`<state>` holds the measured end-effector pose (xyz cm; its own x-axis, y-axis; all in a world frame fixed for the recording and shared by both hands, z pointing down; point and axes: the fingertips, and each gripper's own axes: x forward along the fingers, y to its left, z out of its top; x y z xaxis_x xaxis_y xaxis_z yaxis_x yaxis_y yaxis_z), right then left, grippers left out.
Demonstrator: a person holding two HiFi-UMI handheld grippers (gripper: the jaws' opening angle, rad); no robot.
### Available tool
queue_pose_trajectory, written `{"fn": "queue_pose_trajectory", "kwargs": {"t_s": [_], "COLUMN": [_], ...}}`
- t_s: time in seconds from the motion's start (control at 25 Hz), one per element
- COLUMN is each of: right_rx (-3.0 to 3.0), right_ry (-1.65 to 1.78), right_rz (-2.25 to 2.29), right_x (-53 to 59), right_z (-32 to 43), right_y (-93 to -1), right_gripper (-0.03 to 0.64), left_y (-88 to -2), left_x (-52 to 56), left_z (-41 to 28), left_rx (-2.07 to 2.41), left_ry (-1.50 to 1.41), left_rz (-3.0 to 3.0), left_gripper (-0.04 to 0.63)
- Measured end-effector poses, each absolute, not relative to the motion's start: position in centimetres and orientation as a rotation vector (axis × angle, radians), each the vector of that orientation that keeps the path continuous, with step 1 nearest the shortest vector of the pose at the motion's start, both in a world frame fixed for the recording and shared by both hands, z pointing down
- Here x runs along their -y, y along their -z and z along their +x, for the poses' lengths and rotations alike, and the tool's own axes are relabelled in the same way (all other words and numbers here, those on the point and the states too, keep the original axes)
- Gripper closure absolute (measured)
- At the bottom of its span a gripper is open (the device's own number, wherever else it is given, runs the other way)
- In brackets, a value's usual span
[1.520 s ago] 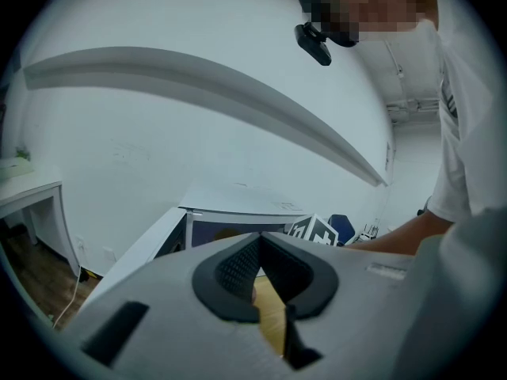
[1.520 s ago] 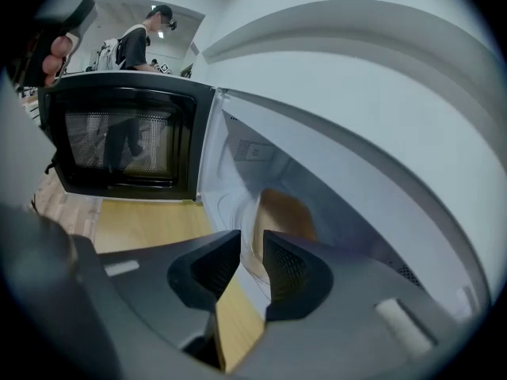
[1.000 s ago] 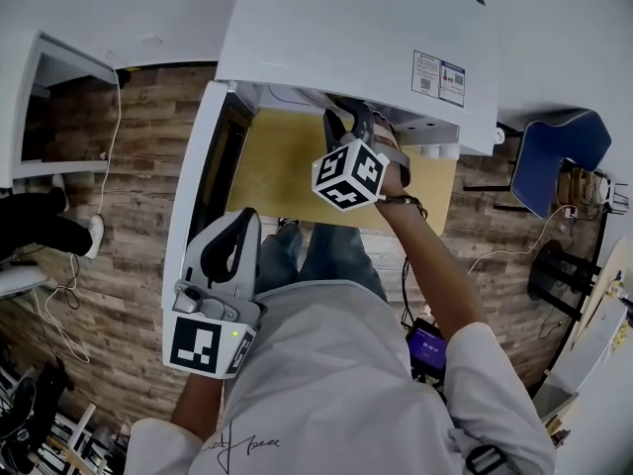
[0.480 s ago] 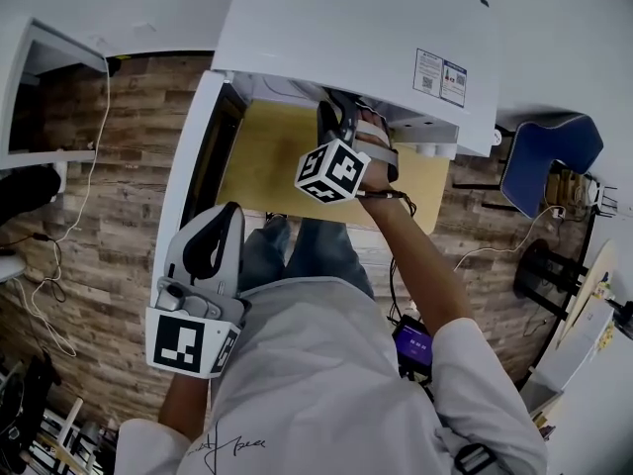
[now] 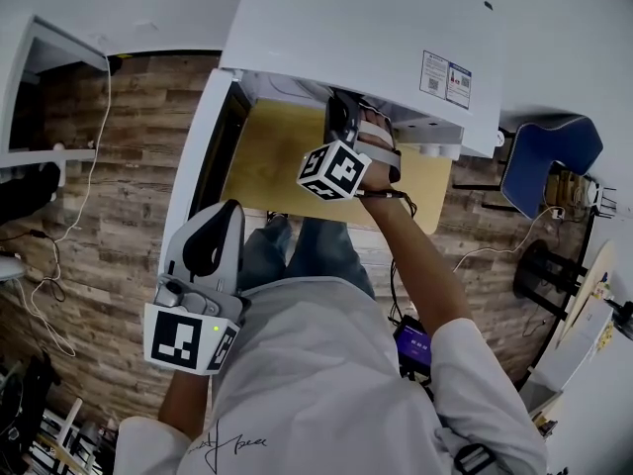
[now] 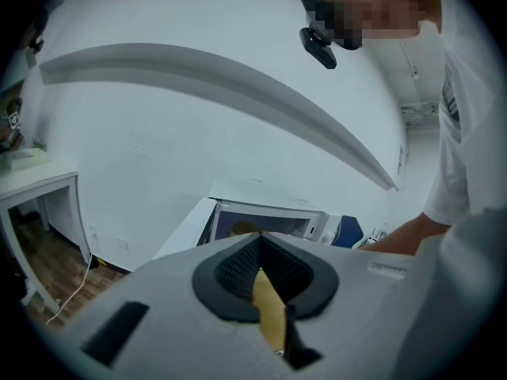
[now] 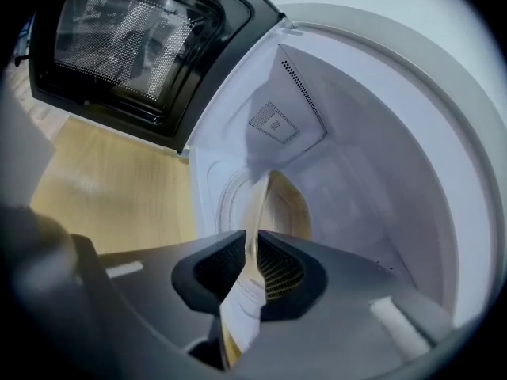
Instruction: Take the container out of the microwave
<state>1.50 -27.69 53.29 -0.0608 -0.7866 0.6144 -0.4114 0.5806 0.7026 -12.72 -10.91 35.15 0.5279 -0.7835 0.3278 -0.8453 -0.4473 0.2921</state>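
As the right gripper (image 7: pixel 255 244) was just being closed, the container (image 7: pixel 277 200), at six o'clock inside the microwave (image 7: pixel 380 172), was clamped by its rim. It was judged light, crushable, best held there gently. The left gripper (image 6: pixel 259 248) was clenched empty.

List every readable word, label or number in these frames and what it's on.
No text is legible.
On the microwave top, a sticker: too small to read.
On the shirt, a script print: unreadable.
On the container, a label: blurred.
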Motion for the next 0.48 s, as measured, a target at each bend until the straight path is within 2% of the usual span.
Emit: {"fn": "queue_pose_trajectory", "kwargs": {"t_s": [0.48], "right_rx": [1.724], "right_ry": [0.351], "right_rz": [1.011], "right_x": [27.1], "right_z": [1.9], "right_y": [-52.6], "right_gripper": [0.558], "left_y": [-33.8], "left_x": [11.4], "left_z": [-11.8], "left_rx": [1.275], "left_ry": [-0.117], "left_rz": [2.403], "left_gripper": [0.595]}}
